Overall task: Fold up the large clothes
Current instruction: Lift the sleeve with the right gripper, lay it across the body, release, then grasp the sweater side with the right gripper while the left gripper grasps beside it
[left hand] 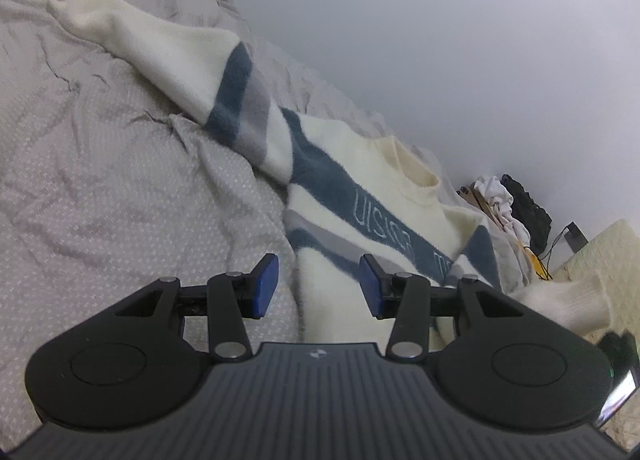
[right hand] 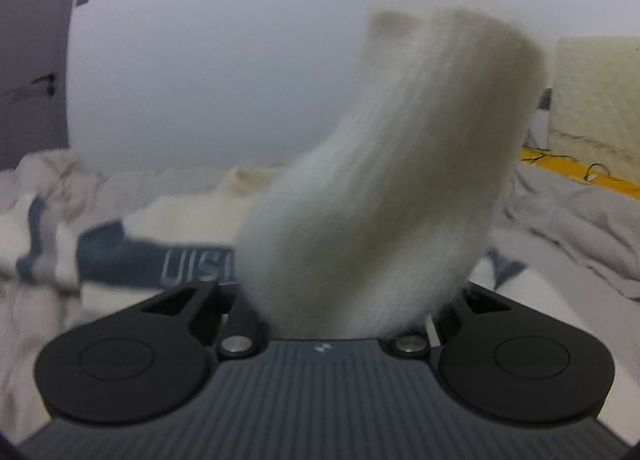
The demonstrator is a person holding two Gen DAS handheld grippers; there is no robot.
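Sweater (left hand: 360, 196), cream with blue-grey stripes, lies spread; left claw (left hand: 318, 286) released, right claw's (right hand: 340, 300) state hidden behind its cuff (right hand: 400, 164).

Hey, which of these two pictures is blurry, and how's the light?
Right wrist view: motion blur smears the cream sleeve and the bedding. Left wrist view: sharp, with the sweater lettering legible, though fisheye tilts and bends the bed. Light is soft, no glare.

Fuzzy knit sweater (left hand: 332, 292), crumpled woven quilt (left hand: 120, 188), matt plastic tongs (left hand: 318, 284).

Left claw (left hand: 318, 286) gapes with bare blue pads (left hand: 266, 286); right claw's (right hand: 340, 312) fingertips hidden.
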